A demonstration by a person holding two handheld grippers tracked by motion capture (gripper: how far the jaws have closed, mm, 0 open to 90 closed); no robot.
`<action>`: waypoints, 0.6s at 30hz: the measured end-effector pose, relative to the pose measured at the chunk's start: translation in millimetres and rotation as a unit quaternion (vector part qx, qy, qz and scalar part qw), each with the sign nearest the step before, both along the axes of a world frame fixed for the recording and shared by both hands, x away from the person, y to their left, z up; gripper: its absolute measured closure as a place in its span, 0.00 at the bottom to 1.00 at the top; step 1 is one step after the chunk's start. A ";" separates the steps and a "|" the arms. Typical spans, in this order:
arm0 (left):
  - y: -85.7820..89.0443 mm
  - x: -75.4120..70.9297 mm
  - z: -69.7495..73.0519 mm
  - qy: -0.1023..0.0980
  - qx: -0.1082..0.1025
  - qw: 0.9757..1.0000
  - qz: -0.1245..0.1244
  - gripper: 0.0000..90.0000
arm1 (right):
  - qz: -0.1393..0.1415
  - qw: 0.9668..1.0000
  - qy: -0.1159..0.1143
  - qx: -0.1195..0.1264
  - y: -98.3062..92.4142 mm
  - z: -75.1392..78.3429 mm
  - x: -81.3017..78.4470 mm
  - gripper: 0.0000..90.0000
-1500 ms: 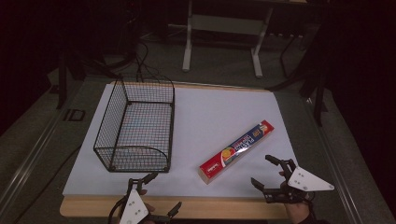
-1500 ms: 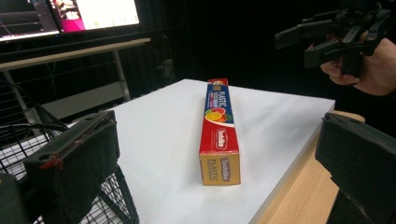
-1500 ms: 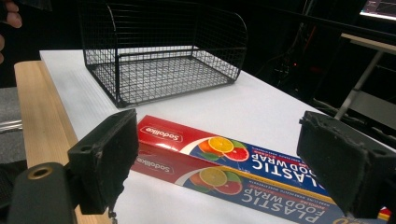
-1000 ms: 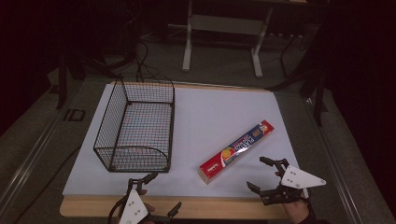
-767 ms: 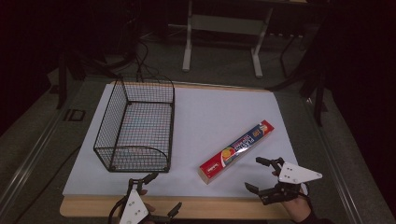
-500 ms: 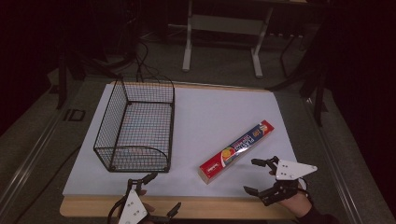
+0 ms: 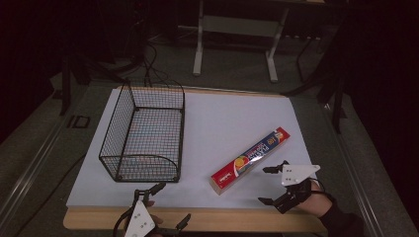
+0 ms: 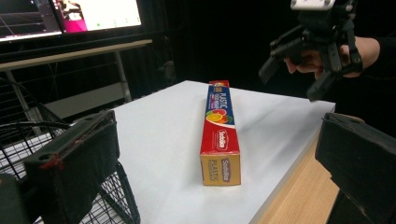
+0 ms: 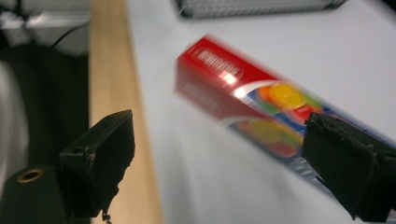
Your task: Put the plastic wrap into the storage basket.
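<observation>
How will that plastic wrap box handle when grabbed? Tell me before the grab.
The plastic wrap box looks like stiff cardboard with flat sides, so it probably won't roll. Long and slim, it may pivot if gripped near one end. The right hand-held gripper is open beside it.

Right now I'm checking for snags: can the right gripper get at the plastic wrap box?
Probably yes: the right gripper is open beside the plastic wrap box, with bare white table between them.
</observation>
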State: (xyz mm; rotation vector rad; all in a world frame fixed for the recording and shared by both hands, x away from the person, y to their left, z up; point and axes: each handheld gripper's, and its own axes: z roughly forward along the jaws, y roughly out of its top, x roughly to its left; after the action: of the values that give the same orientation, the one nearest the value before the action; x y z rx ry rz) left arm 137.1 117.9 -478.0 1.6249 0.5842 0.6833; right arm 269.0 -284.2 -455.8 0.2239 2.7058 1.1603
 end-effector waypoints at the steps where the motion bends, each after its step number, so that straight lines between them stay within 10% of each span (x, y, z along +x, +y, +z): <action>1: 0.1 -0.1 0.0 0.000 0.000 1.000 0.000 0.00 | 0.004 1.000 0.002 -0.014 1.9 -1.9 1.6 0.11; 7: 0.5 -1.4 -0.4 -0.002 0.008 1.000 0.005 0.00 | 0.028 0.998 0.042 -0.048 7.4 -10.6 13.7 0.13; 18: 1.2 -3.2 -1.2 -0.002 0.012 1.000 0.007 0.00 | 0.034 0.993 0.027 -0.110 7.6 -8.6 45.4 0.21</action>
State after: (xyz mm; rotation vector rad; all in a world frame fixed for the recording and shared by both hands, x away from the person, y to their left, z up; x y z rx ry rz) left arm 133.9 119.1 -479.2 1.6422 0.5879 0.7052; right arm 314.4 -276.6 -464.5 0.1328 2.8816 0.8726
